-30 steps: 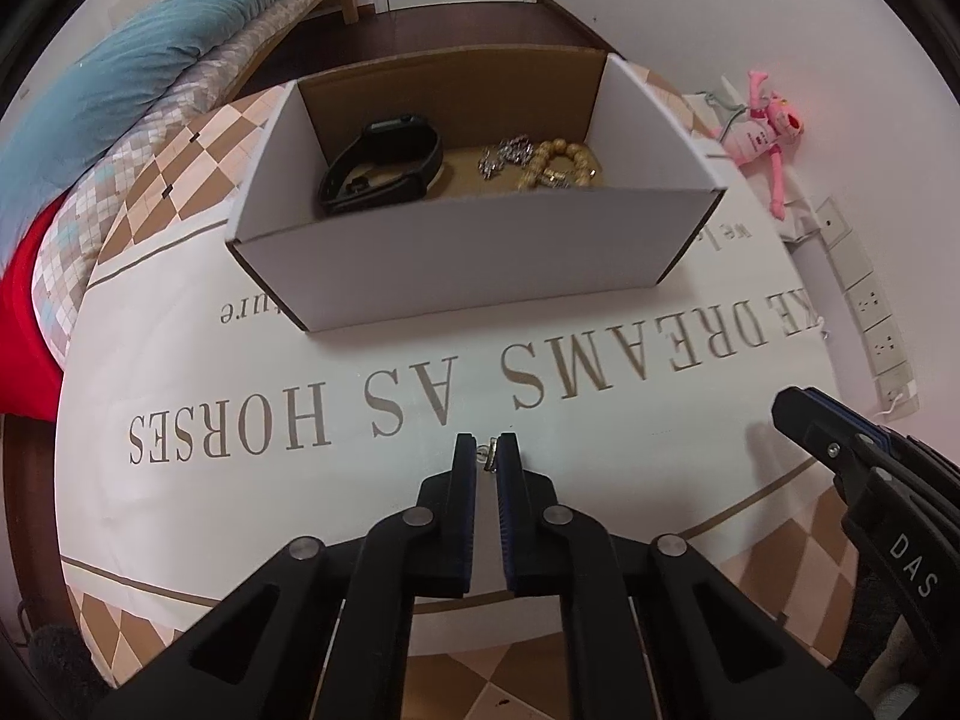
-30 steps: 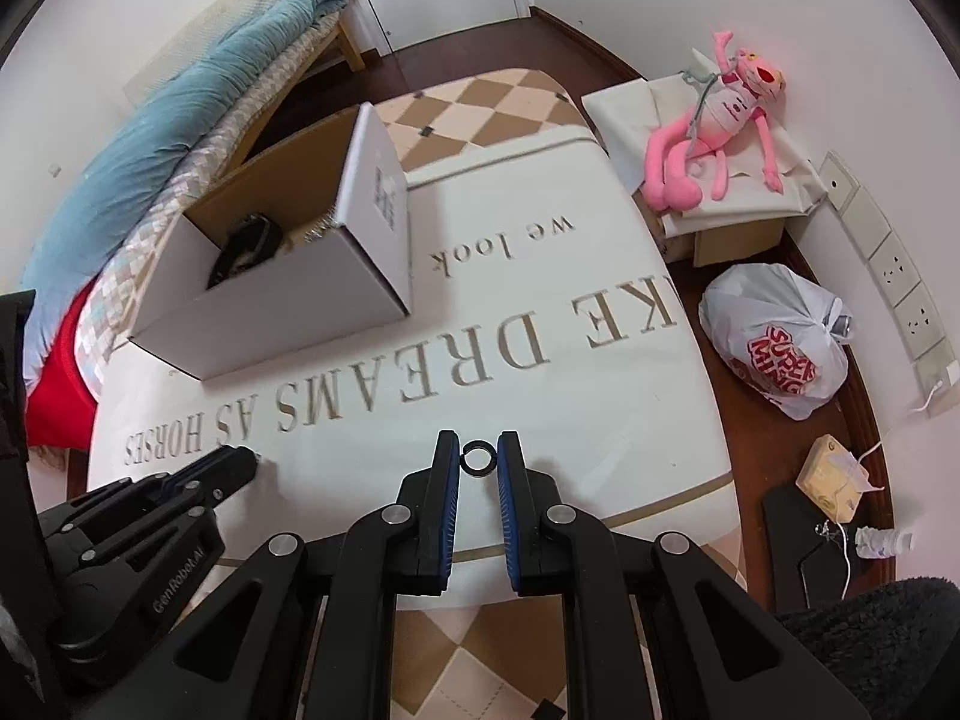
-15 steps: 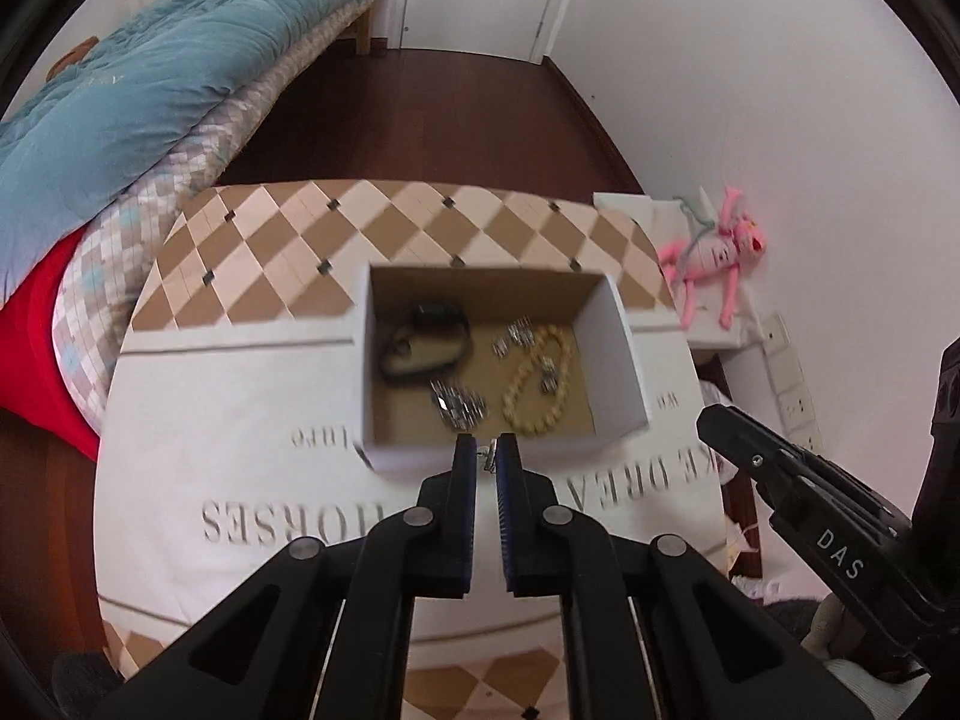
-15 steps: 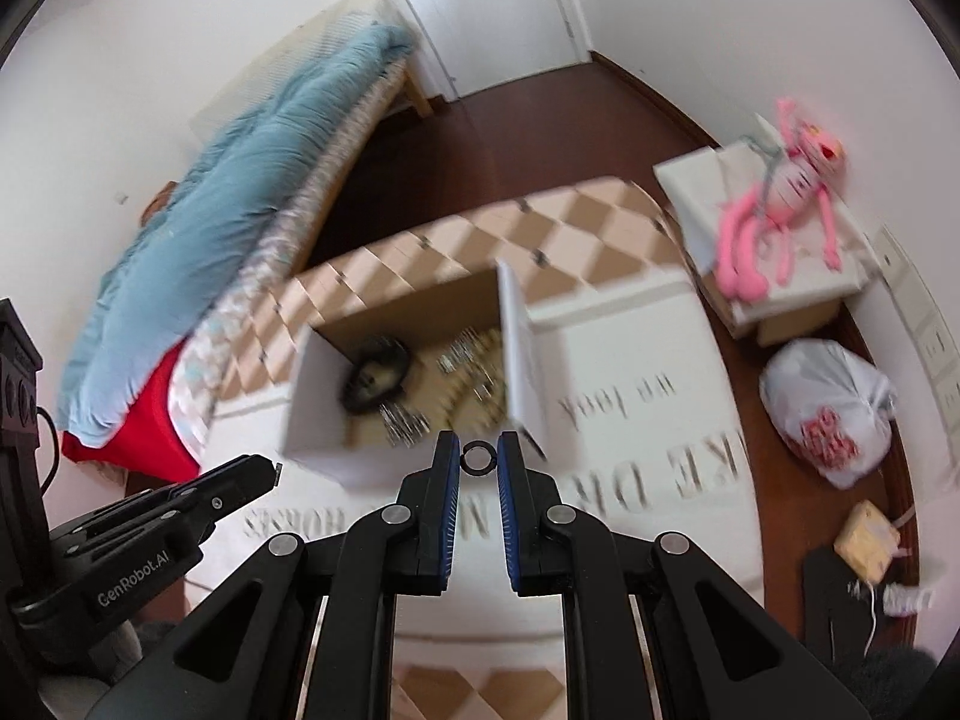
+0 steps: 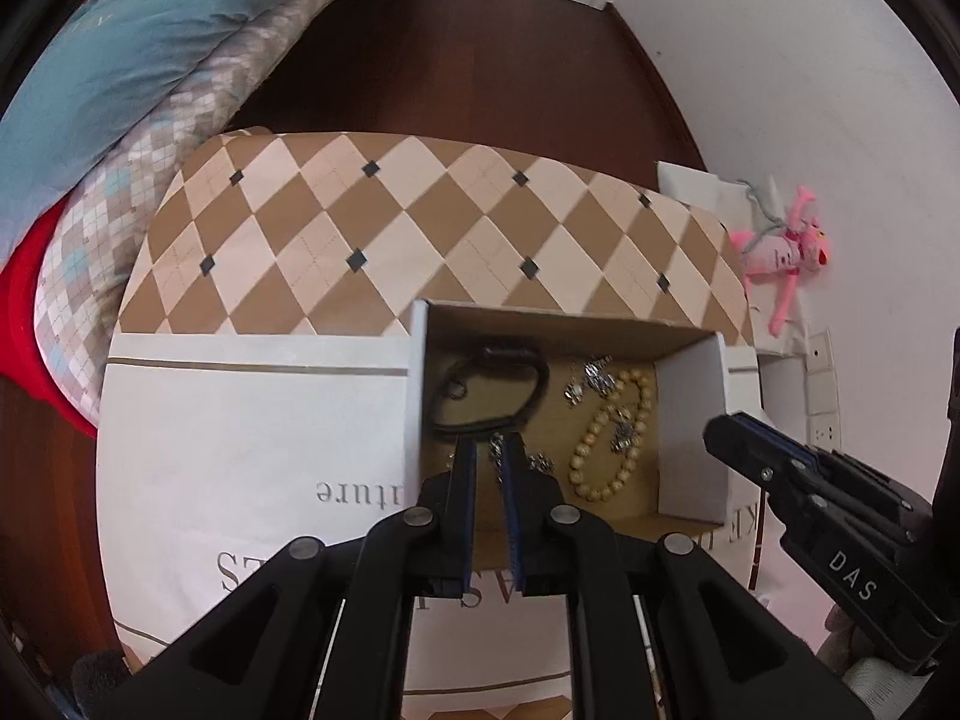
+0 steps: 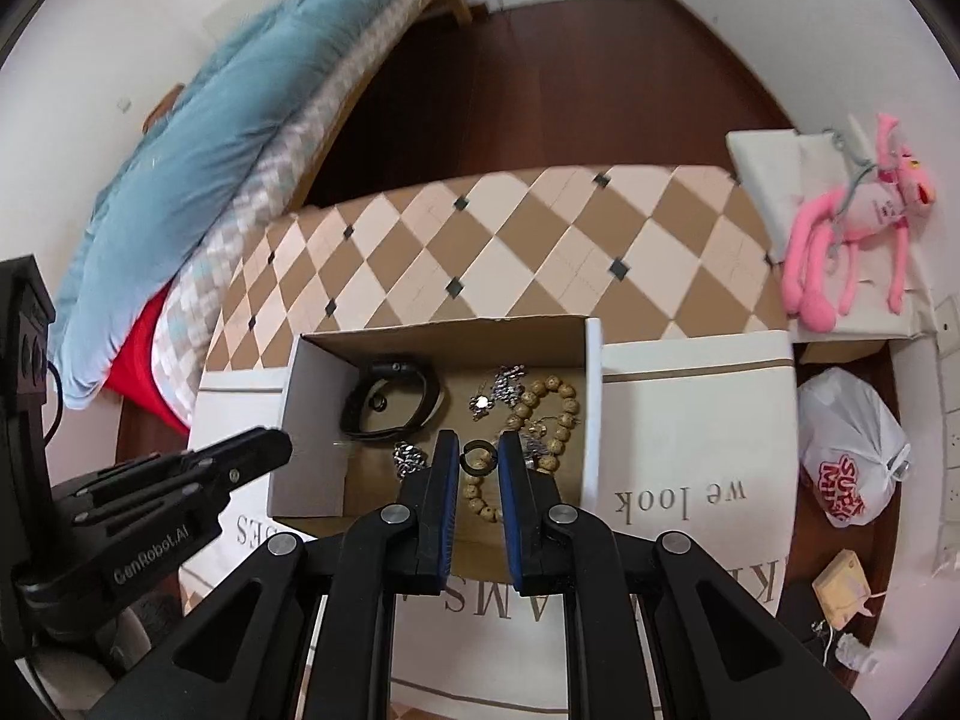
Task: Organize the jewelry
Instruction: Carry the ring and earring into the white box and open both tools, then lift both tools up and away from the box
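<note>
An open cardboard box (image 5: 690,414) (image 6: 312,414) stands on the table. It holds a black wristband (image 5: 492,390) (image 6: 390,399), a wooden bead bracelet (image 5: 612,438) (image 6: 546,402) and silver trinkets (image 5: 591,381) (image 6: 501,387). My left gripper (image 5: 487,450) hangs over the box, shut on a small silver earring (image 5: 495,450) at its right finger. My right gripper (image 6: 478,450) also hangs over the box, shut on a black ring (image 6: 478,457). Each gripper shows in the other's view: the right one (image 5: 738,441), the left one (image 6: 264,450).
The table wears a white cloth with gold lettering (image 6: 690,420) and a diamond-checked border (image 5: 390,228). A bed with a blue duvet (image 5: 120,60) is at the left. A pink plush toy (image 6: 858,222) and a plastic bag (image 6: 846,456) lie at the right.
Both grippers have risen from the table and moved forward over the box, still gripping the earring and the ring. The views now look down into the box.
</note>
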A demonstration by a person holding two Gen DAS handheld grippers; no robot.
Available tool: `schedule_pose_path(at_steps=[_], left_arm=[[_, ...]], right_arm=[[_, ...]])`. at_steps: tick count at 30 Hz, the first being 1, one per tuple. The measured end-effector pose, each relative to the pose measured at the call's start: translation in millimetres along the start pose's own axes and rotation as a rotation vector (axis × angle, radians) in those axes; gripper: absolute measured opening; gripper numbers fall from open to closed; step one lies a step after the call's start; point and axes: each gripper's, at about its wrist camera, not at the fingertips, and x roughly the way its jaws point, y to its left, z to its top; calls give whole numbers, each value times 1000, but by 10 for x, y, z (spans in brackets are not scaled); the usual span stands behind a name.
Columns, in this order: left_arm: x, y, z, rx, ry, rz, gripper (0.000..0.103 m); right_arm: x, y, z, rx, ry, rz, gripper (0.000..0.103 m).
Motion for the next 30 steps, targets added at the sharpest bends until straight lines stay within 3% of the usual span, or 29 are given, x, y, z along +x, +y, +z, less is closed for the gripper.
schedule_pose_path(at_steps=[4, 8, 11, 13, 15, 18, 20, 23, 30], left_arm=[[-70, 48, 54, -6, -14, 36, 13], [-159, 78, 51, -6, -49, 82, 64], [-217, 94, 5, 2, -73, 121, 67], [-220, 109, -25, 7, -78, 147, 78], [-218, 114, -79, 15, -86, 174, 97], [-212, 107, -158, 29, -97, 204, 98], [-200, 85, -210, 42, -106, 216, 101], [-179, 76, -292, 57, -119, 222, 103], [-169, 80, -423, 50, -118, 231, 103]], right_arm=[[-15, -23, 74, 7, 16, -9, 34], [-81, -56, 82, 20, 10, -26, 36], [-137, -71, 49, 17, 1, -64, 38], [-179, -88, 13, 11, -9, -113, 46], [-209, -100, -37, 1, -19, -178, 53], [-209, -109, -118, -19, -20, -259, 73], [-185, -111, -171, -31, -16, -292, 94], [-151, -134, -255, -35, -7, -327, 102], [-118, -120, -380, -42, -12, -359, 103]])
